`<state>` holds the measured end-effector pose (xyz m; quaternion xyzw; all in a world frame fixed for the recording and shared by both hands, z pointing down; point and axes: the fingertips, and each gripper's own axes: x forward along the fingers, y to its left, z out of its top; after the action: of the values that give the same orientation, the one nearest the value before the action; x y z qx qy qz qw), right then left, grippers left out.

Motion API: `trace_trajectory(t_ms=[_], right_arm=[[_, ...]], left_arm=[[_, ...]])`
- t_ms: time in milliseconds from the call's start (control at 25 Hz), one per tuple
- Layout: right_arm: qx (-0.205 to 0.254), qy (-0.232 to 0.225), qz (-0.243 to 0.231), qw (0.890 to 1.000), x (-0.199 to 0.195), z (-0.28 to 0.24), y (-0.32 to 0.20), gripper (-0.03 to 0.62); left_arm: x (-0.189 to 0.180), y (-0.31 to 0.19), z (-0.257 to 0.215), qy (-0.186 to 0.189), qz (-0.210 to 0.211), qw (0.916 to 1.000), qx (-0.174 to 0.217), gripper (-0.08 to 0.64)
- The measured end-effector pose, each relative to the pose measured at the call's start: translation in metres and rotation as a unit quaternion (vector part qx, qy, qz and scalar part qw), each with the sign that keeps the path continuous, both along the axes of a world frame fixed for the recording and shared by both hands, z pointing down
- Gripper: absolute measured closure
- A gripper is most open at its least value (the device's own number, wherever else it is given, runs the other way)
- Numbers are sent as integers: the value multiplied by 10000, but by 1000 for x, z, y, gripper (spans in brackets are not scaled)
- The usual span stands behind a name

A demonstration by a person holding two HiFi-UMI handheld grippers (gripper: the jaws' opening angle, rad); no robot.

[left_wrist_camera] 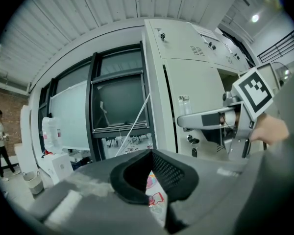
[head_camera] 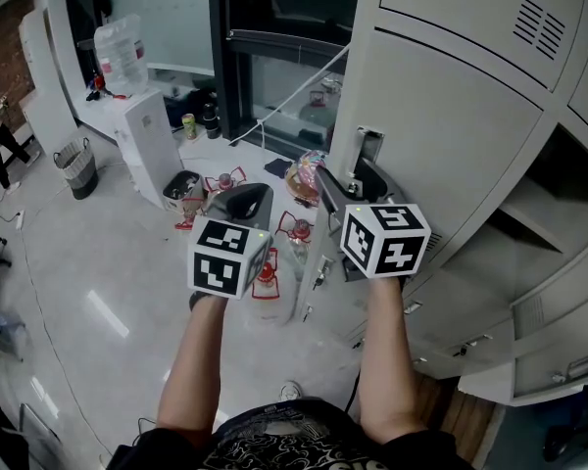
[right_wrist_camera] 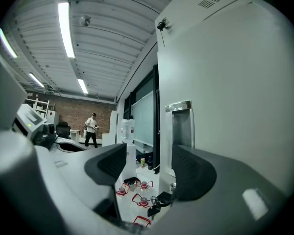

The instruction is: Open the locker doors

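in the head view the marker cubes (head_camera: 385, 240) cover most of both tongs, so the ends of the right pads are hard to make out there. i cannot tell whether the right-hand pad touches the metal. the locker bank runs off the top and right of that view. i also cannot tell whether the door is latched or ajar.

my right tongs (right_wrist_camera: 149, 170) stand wide apart with nothing clamped, held about level just beside the locker door (right_wrist_camera: 235, 82). the door's free edge falls in the gap between the pads. its handle (right_wrist_camera: 181, 122) sits just above the right-hand pad. my left tongs (left_wrist_camera: 149, 153) are together at the tips and empty. they sit off to the left of the lockers, over the floor where red-handled bottles (head_camera: 265, 277) stand.

the door is tall, plain, pale grey metal, with a bright chrome recessed handle close to its edge. vent slits (right_wrist_camera: 210, 1) show higher up on the bank. something small and dark, perhaps keys (right_wrist_camera: 154, 204), hangs low by the door's edge.
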<state>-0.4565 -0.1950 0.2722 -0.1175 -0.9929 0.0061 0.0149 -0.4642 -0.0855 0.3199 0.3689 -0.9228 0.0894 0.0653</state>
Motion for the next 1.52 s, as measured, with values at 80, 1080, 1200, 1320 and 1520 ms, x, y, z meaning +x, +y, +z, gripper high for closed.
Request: trace_trajectory(t_ms=[80, 1080, 1200, 1320, 1520], right_arm=[[10, 5, -12, 10000, 5, 0, 3, 314], [64, -1, 227, 9997, 122, 0, 38, 344], [96, 4, 300, 9995, 139, 1, 37, 345], [79, -24, 407, 9991, 155, 0, 33, 360], [56, -60, 622, 9980, 182, -1, 27, 365]], left_arm=[[5, 2, 0, 1, 20, 10000, -8, 560], [106, 37, 4, 3, 334, 9994, 87, 560], [122, 35, 2, -32, 429, 9990, 120, 560], [136, 32, 1, -43, 533, 9985, 135, 560], [155, 31, 0, -26, 656, 9977, 174, 560]])
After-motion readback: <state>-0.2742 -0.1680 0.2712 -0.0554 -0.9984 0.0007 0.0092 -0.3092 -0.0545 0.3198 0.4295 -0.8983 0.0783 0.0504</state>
